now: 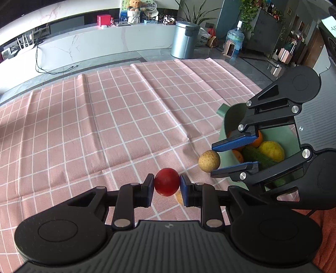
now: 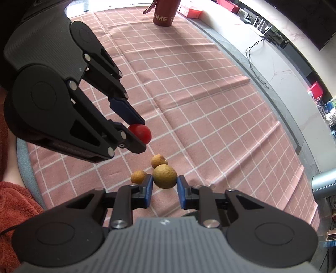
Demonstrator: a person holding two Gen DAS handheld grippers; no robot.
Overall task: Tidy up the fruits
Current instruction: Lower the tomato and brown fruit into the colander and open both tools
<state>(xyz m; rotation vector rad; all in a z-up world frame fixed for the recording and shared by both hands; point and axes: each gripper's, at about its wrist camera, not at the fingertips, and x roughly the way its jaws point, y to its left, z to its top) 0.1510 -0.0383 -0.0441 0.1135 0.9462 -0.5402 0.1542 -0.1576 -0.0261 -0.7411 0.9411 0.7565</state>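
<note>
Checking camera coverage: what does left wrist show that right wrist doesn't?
Left wrist only: the green bowl with an orange, a yellow fruit and a green vegetable.
Right wrist only: two loose tan fruits on the cloth, and a red bottle.
Both: red fruit in the left gripper, tan fruit in the right gripper, the pink checked cloth.

A pink checked tablecloth [image 1: 117, 117] covers the counter below the tongs. Far ahead of the left tongs stand a metal pedal bin [image 1: 183, 40], a water jug [image 1: 235, 38] and a teddy bear [image 1: 134, 9]. Well beyond the right tongs a red bottle [image 2: 164, 12] stands upright.
</note>
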